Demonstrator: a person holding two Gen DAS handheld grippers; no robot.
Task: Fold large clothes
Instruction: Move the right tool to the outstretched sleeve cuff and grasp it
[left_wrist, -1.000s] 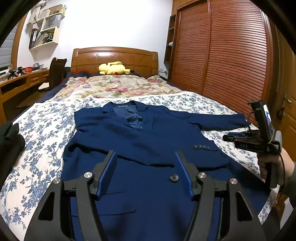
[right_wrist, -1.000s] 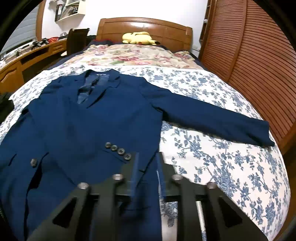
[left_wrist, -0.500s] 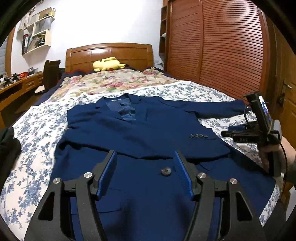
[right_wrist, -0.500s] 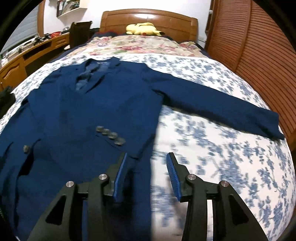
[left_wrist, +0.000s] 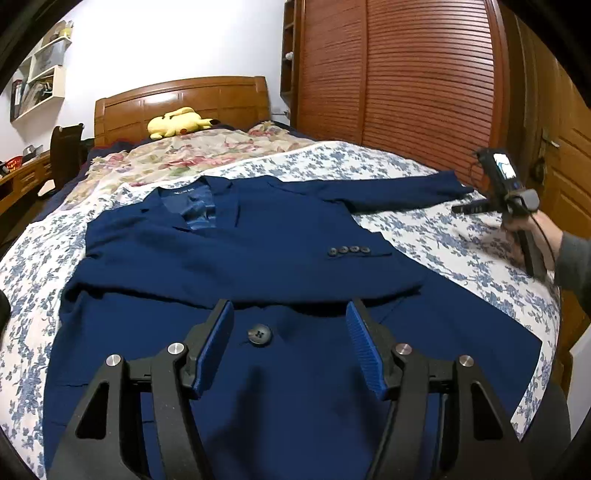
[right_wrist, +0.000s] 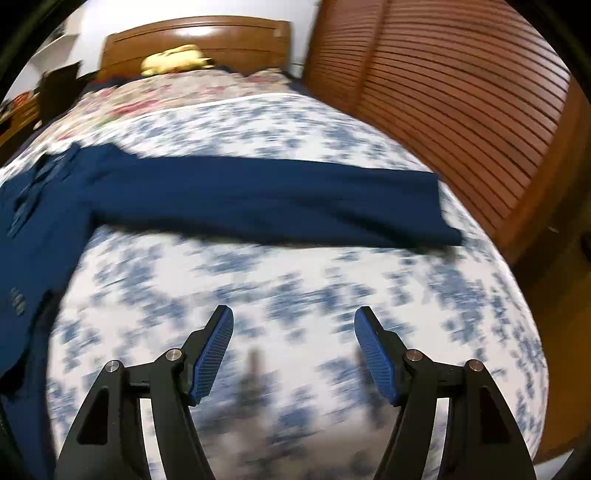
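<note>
A navy suit jacket (left_wrist: 236, 251) lies face up on the bed, one sleeve folded across the chest with its cuff buttons (left_wrist: 349, 251) showing. The other sleeve (right_wrist: 280, 199) stretches out to the right towards the wardrobe. My left gripper (left_wrist: 290, 325) is open and empty above the jacket's lower front, near a large button (left_wrist: 259, 334). My right gripper (right_wrist: 293, 328) is open and empty over bare bedsheet, short of the outstretched sleeve; it also shows in the left wrist view (left_wrist: 476, 208). The right wrist view is motion-blurred.
The bed has a blue floral sheet (left_wrist: 436, 236) and a flowered quilt (left_wrist: 192, 155) near the wooden headboard (left_wrist: 184, 99). A yellow plush toy (left_wrist: 177, 122) lies there. A slatted wooden wardrobe (left_wrist: 406, 85) runs along the right. A desk and chair (left_wrist: 66, 155) stand left.
My right gripper let go of the jacket's edge, opened wide and swung right towards the outstretched sleeve. My left gripper stayed open and turned slightly right.
</note>
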